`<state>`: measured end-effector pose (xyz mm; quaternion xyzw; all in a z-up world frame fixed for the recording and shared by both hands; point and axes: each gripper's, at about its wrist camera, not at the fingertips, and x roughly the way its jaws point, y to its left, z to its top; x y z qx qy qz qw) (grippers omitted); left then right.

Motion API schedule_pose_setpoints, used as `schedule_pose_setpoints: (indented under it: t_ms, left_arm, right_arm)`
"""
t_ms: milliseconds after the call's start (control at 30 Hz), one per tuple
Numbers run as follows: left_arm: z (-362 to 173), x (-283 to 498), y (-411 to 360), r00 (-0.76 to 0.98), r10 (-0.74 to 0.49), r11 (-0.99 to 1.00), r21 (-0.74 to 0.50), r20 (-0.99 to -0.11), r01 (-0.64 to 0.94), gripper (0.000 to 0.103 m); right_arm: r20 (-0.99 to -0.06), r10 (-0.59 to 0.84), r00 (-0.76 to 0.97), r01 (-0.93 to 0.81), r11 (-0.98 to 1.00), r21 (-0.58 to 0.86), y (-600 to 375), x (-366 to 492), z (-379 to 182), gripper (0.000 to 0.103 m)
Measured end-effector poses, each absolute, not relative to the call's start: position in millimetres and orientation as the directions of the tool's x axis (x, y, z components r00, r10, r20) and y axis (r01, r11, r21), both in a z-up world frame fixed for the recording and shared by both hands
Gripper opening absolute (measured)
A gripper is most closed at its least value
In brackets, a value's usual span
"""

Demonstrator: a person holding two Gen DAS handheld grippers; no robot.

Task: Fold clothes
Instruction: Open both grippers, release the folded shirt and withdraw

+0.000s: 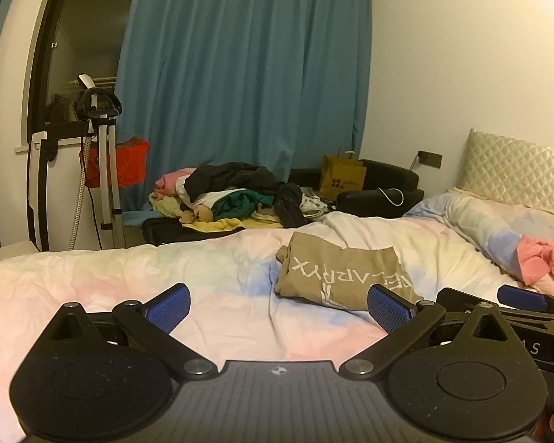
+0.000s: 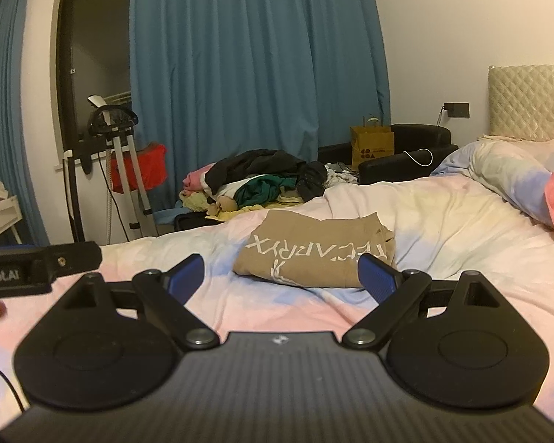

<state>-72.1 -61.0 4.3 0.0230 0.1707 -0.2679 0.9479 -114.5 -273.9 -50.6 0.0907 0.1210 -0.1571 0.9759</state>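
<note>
A folded tan cotton shirt with white lettering (image 1: 341, 277) lies flat on the pastel pink, blue and cream bedsheet (image 1: 129, 280), right of the middle in the left wrist view and at the centre of the right wrist view.

The left gripper (image 1: 279, 304), black with blue ribbed pads, fills the bottom of its own view with jaws spread wide and nothing between them; only bare sheet shows in the gap, and the shirt sits beyond its right pad. The right gripper (image 2: 280, 277) stands likewise wide apart and empty, the near edge of the shirt showing above the gap, not touched by either pad.

In the right wrist view part of the left gripper's black body enters at the left edge; in the left wrist view the right gripper shows at the lower right edge.

Behind the bed, at mid frame, a heap of mixed dark, green and yellow clothes (image 1: 236, 195) rests before long blue curtains (image 1: 247, 74). A pink crumpled cloth (image 1: 544, 260) lies at the right edge, near a quilted cream headboard (image 1: 517, 170).
</note>
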Motion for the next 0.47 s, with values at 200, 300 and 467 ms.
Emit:
schedule_pose_setpoints:
  t_ms: [200,300,467]
  left_arm:
    - [4.2,-74.2,-63.3,0.805,-0.489,0.861,-0.039,-0.337,0.507,0.103]
    - [4.1,-75.2,-63.8,0.807,-0.486,0.863,-0.038,-0.336,0.504,0.103]
    - [3.2,-76.1,-64.9,0.807,-0.485,0.864,-0.039,-0.338,0.503,0.103]
  right_arm:
    - [-0.275,-0.277,0.921,0.324,0.935,0.144,-275.0,-114.8,-50.4,0.091]
    - [-0.279,-0.277,0.920,0.324,0.935,0.141,-274.5,-114.8,-50.3,0.091]
    - [-0.280,-0.277,0.919,0.325,0.935,0.143,-274.3,-114.9,-49.7,0.091]
